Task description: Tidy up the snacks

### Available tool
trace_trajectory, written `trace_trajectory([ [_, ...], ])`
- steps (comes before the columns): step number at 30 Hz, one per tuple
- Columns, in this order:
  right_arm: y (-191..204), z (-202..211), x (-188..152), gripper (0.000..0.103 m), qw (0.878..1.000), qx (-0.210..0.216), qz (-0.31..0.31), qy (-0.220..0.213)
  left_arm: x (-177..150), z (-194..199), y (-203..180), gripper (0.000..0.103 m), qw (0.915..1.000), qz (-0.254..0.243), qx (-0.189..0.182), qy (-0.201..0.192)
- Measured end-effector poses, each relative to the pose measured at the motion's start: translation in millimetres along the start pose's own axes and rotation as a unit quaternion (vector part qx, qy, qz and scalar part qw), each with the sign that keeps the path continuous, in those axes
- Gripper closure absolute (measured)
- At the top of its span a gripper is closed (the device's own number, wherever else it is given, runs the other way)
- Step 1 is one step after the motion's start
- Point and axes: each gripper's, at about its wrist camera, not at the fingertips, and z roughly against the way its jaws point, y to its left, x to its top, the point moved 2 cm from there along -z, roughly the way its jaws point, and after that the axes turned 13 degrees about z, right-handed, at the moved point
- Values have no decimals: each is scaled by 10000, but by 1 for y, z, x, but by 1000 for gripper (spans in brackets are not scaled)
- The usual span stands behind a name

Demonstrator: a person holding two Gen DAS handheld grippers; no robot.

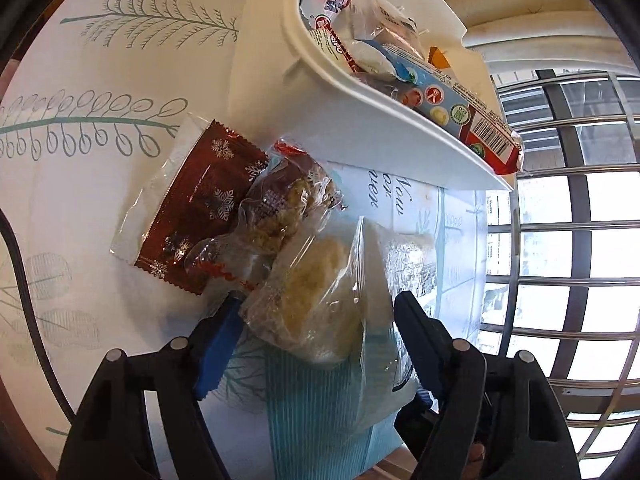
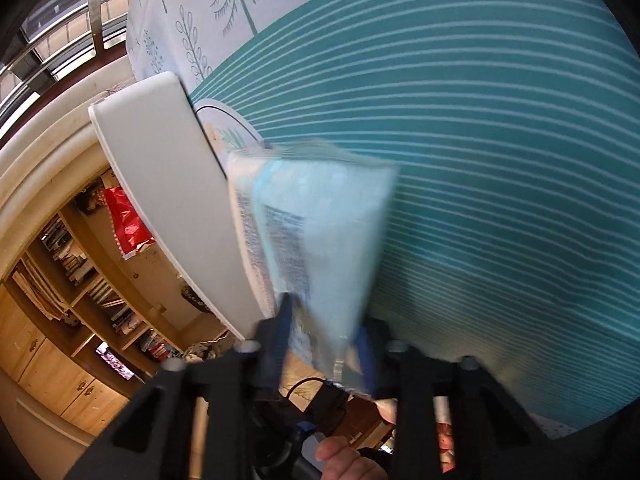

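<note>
In the left wrist view my left gripper (image 1: 320,312) is open, its fingers either side of a clear bag of pale rice cake (image 1: 316,300) lying on the table. Beside it lie a clear bag of brown crumbly snack (image 1: 284,208) and a red snowflake packet (image 1: 200,208). A white bin (image 1: 360,92) behind holds several packets, among them a blue and red bar (image 1: 452,100). In the right wrist view my right gripper (image 2: 324,320) is shut on a light blue packet (image 2: 316,232), held beside the white bin (image 2: 168,208).
The table carries a white cloth with teal leaf prints (image 1: 100,120) and a teal striped band (image 2: 500,140). A window with metal bars (image 1: 568,240) is right of the table edge. Wooden shelves (image 2: 80,280) lie beyond the bin.
</note>
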Motion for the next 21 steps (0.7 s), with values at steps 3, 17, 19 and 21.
trace_trajectory([
  [3,3,3,1,89,10000,-17,88,-22,1,-1,0,35,9999,66,-74,-24],
  [17,63,50,26,97,9874,-598,1410,-390,7,6,18,55,9982,568,-137,-150],
  [19,71,55,27,97,9832,-684,1646,-386,5,7,19,60,9978,618,-161,-192],
  [21,79,57,29,97,9799,-734,1821,-340,2,9,18,63,9973,672,-191,-234],
])
